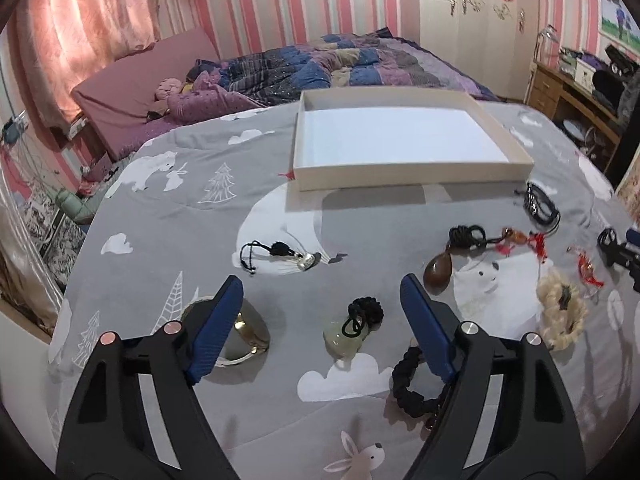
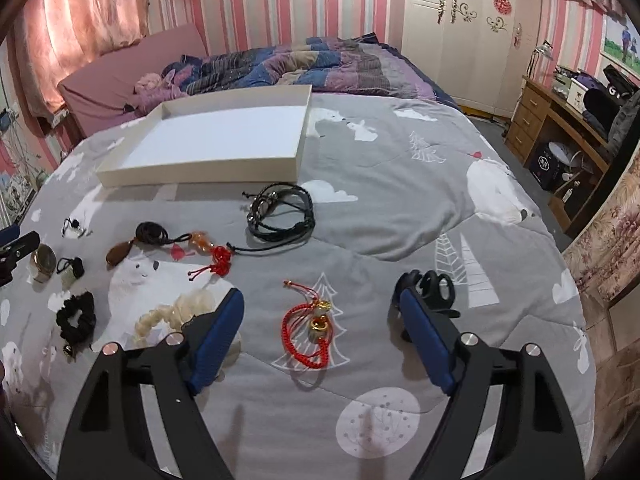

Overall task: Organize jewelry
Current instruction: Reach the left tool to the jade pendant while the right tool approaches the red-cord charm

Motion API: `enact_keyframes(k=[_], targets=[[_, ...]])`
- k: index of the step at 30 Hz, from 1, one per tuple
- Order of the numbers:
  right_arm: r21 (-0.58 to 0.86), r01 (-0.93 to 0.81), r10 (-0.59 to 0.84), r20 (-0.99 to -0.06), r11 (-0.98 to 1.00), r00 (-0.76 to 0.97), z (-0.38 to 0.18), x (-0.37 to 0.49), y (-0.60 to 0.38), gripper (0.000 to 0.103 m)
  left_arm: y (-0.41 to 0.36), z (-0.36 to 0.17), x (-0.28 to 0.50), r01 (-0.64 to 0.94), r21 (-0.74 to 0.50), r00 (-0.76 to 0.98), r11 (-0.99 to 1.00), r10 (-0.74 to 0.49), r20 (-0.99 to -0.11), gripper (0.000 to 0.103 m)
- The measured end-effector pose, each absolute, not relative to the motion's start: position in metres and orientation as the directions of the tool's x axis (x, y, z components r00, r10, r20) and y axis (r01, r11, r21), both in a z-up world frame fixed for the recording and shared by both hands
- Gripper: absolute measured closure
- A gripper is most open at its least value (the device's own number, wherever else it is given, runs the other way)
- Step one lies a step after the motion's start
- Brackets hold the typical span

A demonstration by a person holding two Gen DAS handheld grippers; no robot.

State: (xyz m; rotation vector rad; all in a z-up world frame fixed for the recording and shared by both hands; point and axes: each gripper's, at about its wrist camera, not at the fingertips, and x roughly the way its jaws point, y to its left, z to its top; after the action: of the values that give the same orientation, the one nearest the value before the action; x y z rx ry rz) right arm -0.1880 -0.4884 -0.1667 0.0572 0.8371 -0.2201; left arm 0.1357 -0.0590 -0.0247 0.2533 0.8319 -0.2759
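A shallow white box (image 1: 412, 172) (image 2: 200, 168) lies empty on a grey printed bedspread. My left gripper (image 1: 322, 290) is open above a pale jade pendant on a black cord (image 1: 350, 334). A gold bangle (image 1: 248, 332) lies by its left finger and a black braided bracelet (image 1: 408, 388) by its right finger. My right gripper (image 2: 322, 304) is open above a red cord bracelet with gold beads (image 2: 312, 330). A black ring-shaped piece (image 2: 438, 290) lies just beyond its right finger and a cream braided band (image 2: 176, 312) by its left finger.
More jewelry lies around: a silver charm on a black cord (image 1: 280, 258), a brown pendant with a red tassel (image 1: 440, 270) (image 2: 120, 254), black leather wristbands (image 2: 280, 212) (image 1: 538, 202), a black scrunchie (image 2: 76, 320). A rumpled quilt (image 1: 340, 64) lies behind and a wooden desk (image 2: 560, 120) stands at right.
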Motion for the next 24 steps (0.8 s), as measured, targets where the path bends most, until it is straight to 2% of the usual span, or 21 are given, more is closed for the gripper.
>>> enact_keyframes(k=[7,11,18,24], targets=[[-0.093,0.175,-0.183,-0.764,0.98,0.619,-0.18,-0.176,-0.482,0.022,-0.065,-0.054,0.157,0.354,0.101,0.569,0.93,-0.128,-0.812,0.043],[-0.094,0.175,-0.181,-0.784,0.98,0.593,-0.189,-0.17,-0.487,0.022,-0.07,-0.068,0.164,0.373,0.086,0.528,0.924,-0.135,-0.839,0.047],[-0.07,0.176,-0.16,-0.801,0.982,0.576,-0.196,-0.167,-0.492,0.022,-0.076,-0.079,0.169,0.416,0.054,0.478,0.908,-0.168,-0.862,0.048],[-0.063,0.182,-0.157,-0.805,0.981,0.572,-0.2,-0.168,-0.49,0.022,-0.085,-0.084,0.168,0.452,0.03,0.453,0.891,-0.2,-0.869,0.057]])
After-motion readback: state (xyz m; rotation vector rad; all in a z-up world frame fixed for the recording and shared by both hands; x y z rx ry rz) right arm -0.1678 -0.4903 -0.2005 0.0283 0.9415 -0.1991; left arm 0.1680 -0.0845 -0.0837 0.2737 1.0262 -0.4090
